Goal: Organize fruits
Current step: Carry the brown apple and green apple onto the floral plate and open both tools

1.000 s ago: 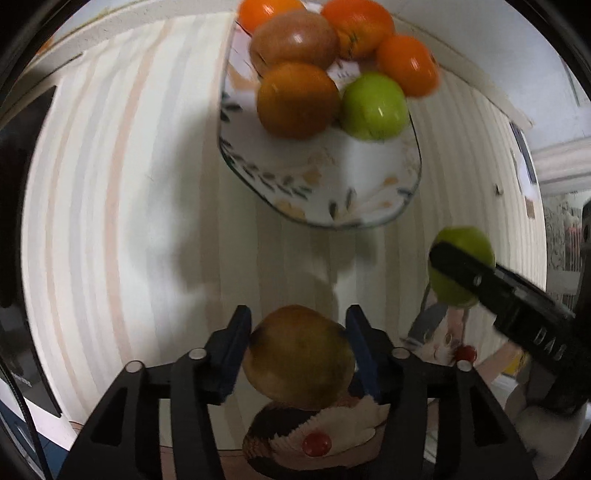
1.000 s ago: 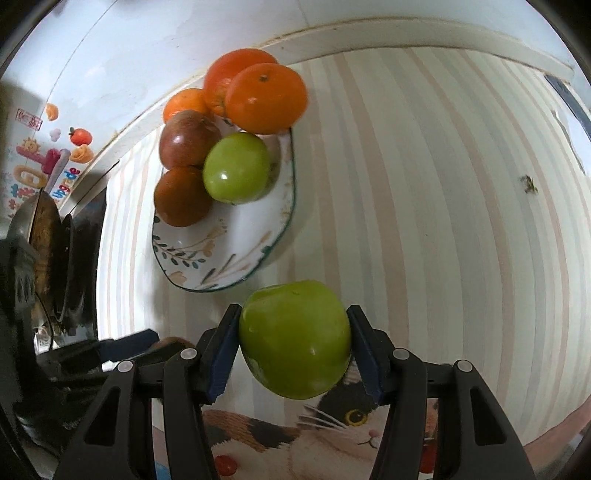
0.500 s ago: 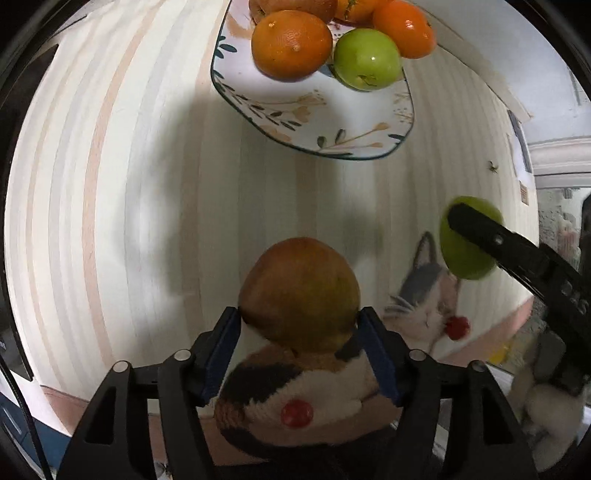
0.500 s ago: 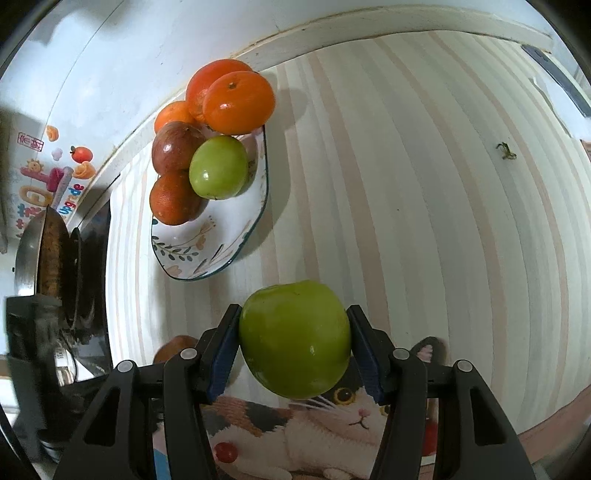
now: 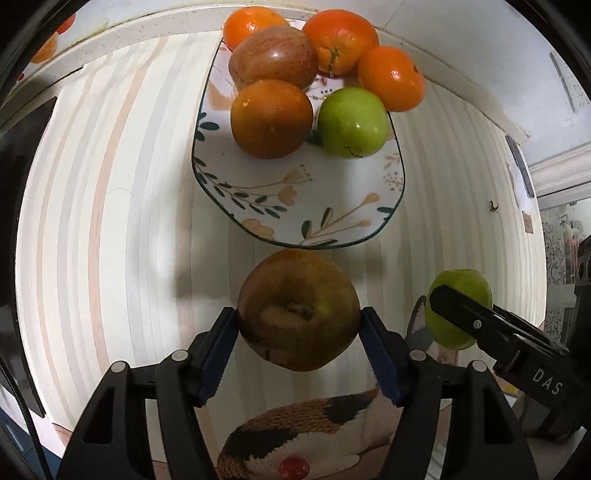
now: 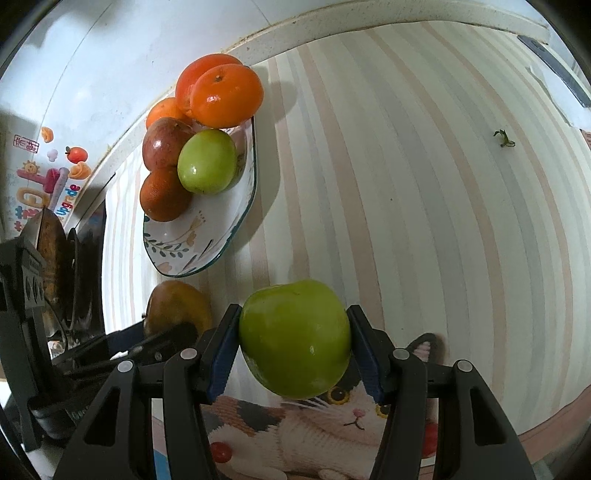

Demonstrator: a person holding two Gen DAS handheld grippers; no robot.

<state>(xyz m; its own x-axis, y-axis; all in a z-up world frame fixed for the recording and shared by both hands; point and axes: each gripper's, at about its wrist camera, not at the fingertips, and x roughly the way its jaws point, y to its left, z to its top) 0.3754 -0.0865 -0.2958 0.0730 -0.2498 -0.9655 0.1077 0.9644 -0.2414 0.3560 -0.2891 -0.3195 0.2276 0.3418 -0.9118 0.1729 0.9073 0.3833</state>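
The brownish-gold round apple (image 5: pixel 298 309) with a sunken stem end sits pinched between the two blue-padded fingers of the left gripper (image 5: pixel 299 328), held in the air just short of the near rim of the white oblong plate (image 5: pixel 295 206) with painted leaves and a dark green edge. The big glossy green apple (image 6: pixel 295 338) is clamped the same way in the right gripper (image 6: pixel 293 343), its pads pressed against both flanks of the fruit, and it hangs above the striped tabletop to the right of the plate's near end. From the left wrist view that same green fruit shows low on the right, gripped by the other tool's black finger. On the plate, crowded toward its far end, lie five fruits that touch one another: a smaller green apple (image 5: pixel 352 123), a dark orange (image 5: pixel 271 118) beside it, a reddish-brown apple (image 5: pixel 273 61) behind those, and two bright oranges, one at the back (image 5: pixel 340 40) and one on the right rim (image 5: pixel 391 79). A sixth orange (image 5: pixel 251 26) peeks from behind the reddish apple. The nearer half of the plate is bare. The plate rests on a pale striped table covering (image 6: pixel 406 184), and a calico cat picture (image 6: pixel 332 417) lies under the grippers at the near edge. A small green scrap (image 6: pixel 503 139) lies well off to the right.
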